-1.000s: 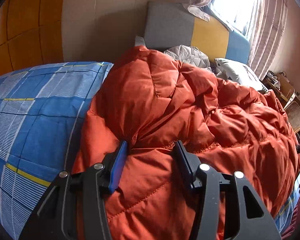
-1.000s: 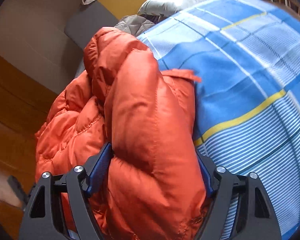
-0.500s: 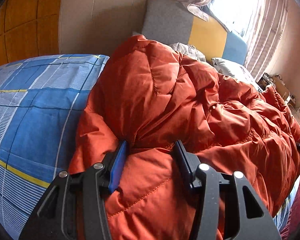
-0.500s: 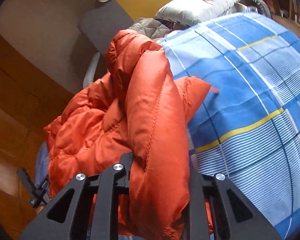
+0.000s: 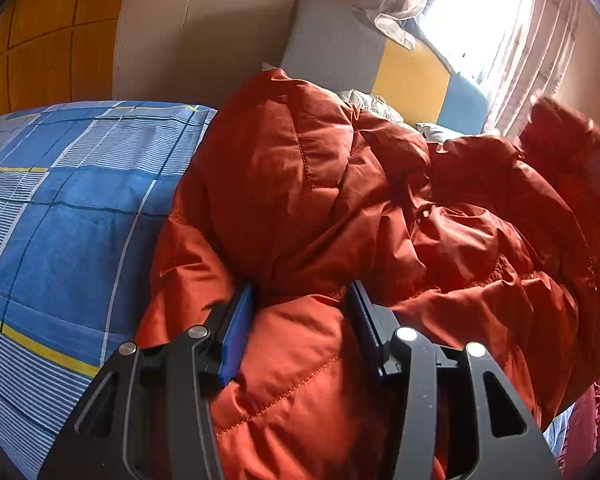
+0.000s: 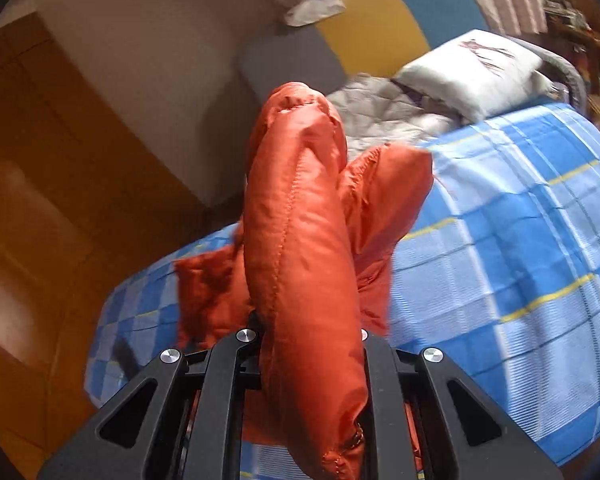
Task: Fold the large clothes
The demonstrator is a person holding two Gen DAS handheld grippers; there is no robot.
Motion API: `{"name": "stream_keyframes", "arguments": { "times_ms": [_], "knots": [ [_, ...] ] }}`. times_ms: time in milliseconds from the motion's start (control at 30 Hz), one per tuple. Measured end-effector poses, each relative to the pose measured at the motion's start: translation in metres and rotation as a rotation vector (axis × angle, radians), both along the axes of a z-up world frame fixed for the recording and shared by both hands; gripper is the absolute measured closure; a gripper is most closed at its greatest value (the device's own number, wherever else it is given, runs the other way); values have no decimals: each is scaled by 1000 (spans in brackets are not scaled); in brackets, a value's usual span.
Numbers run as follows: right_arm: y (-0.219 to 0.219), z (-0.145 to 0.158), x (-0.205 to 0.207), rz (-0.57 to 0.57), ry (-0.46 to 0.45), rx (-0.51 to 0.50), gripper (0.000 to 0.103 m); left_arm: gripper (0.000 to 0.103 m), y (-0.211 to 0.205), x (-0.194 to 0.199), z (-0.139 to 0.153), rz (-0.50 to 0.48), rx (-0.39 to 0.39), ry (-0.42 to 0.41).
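A puffy orange quilted jacket (image 5: pixel 320 184) lies bunched on a bed with a blue checked cover (image 5: pixel 72 220). In the left wrist view my left gripper (image 5: pixel 300 292) is shut on a thick fold at the jacket's near edge, low on the bed, blue pads pressed into both sides. In the right wrist view my right gripper (image 6: pixel 310 324) is closing on a long padded roll of the jacket (image 6: pixel 300 220), which it holds lifted above the bed cover (image 6: pixel 520 240). The cloth hides its fingertips. That raised part shows at the far right of the left wrist view.
A grey, yellow and blue headboard (image 5: pixel 332 40) stands at the bed's far end, with a white pillow (image 6: pixel 472 68) and a grey quilt (image 6: pixel 380 108) below it. A wooden wardrobe (image 6: pixel 40 160) flanks the bed. Curtains (image 5: pixel 540 40) cover a bright window.
The right gripper's jaws closed from wide to narrow on the jacket fold and rose, lifting that part off the bed. The left gripper kept its hold and hardly shifted.
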State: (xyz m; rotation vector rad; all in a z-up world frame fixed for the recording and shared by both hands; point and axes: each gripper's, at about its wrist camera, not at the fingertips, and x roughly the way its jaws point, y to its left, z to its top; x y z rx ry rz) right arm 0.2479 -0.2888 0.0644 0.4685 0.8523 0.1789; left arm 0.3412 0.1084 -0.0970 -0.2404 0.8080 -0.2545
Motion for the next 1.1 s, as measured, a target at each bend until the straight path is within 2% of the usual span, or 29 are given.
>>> {"name": "stream_keyframes", "arguments": {
  "times_ms": [67,167,233,300,367,633,667,700,733,800,900,967,1033,1100],
  "knots": [
    [21,5,1,20,-17,-9,90,57,2,1,1,-2,-4,3],
    [30,7,3,19,-28,-20,91,64,8,-2,12,18,-8,-13],
    [27,3,5,0,-16,-25,91,67,15,-2,17,37,-56,1],
    [13,-4,5,-36,-3,-38,91,74,10,-6,27,20,-44,-29],
    [-9,-13,2,-82,14,-35,91,74,4,-8,35,6,-46,-45],
    [-46,-37,1,-155,52,-19,91,66,-49,-2,65,-61,-74,-73],
    [-48,-39,1,-155,54,-16,91,64,-61,-4,71,-50,-33,-89],
    [-49,-40,1,-154,53,-15,91,57,-68,-5,75,-39,-4,-108],
    [-48,-39,-1,-153,53,-14,91,54,-74,-6,79,-41,-16,-118],
    [-51,-40,0,-149,51,-8,91,54,-89,-5,83,-79,-51,-101],
    [-54,-41,-1,-146,49,1,91,56,-125,-3,82,-162,-7,-84],
    [-54,-40,-3,-142,46,7,91,63,-144,8,69,-181,25,-31],
    [-52,-37,-4,-136,42,16,91,61,-155,18,58,-176,46,11],
    [-48,-34,-4,-122,34,18,91,62,-159,26,47,-175,35,45]
  ]
}}
